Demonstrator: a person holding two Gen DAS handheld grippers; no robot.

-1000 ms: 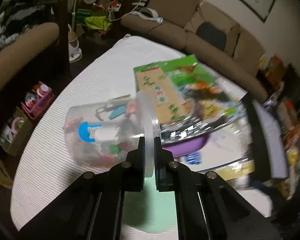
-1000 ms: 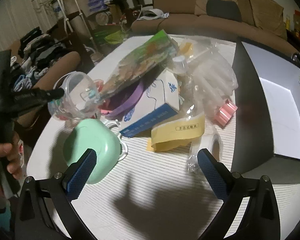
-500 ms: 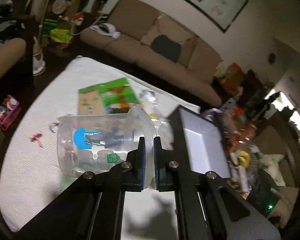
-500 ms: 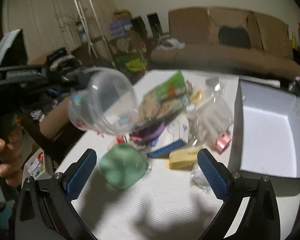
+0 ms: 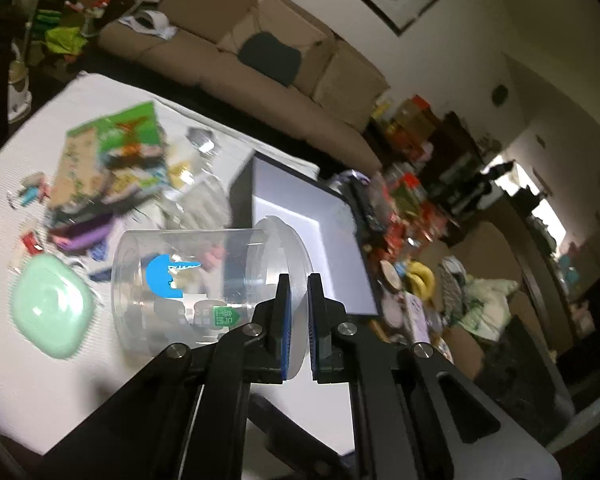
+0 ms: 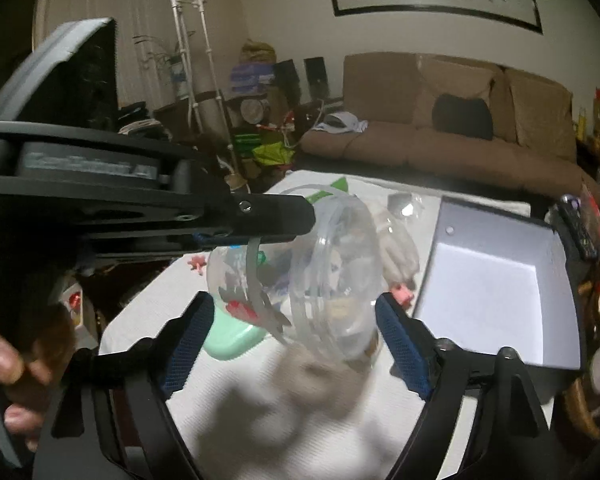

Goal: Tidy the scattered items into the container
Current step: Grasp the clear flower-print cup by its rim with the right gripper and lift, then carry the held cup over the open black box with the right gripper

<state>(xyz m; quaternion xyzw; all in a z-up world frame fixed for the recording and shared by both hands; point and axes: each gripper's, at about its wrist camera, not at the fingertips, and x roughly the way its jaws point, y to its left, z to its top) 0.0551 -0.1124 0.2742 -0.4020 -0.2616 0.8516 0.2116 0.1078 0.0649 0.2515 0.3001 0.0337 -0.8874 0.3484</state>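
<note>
— What has the left gripper (image 5: 298,312) got?

— A clear plastic jar with a blue label (image 5: 204,280), lying on its side in the air above the white ribbed worktop (image 5: 60,392). The jaws are pinched narrow on the jar's rim, with only the thin plastic wall between them.

— And the right gripper (image 6: 292,340)?

— Its jaws are closing, the blue pads standing either side of that same jar (image 6: 300,280) (seen from this side, mouth towards the camera), not pressing on it as far as I can tell.

— Where is the container?

— The dark box with a pale inside (image 5: 320,240) sits at the worktop's right edge, open side up, just beyond the jar in the left wrist view. In the right wrist view the box (image 6: 500,280) is to the right of the jar.

— The rest of the clutter?

— A mint-green rounded case (image 5: 50,308) near the left edge, and a green snack packet (image 5: 112,148) on a blurred heap towards the far side. A person's hand (image 6: 8,376) grips the left tool's handle.
</note>
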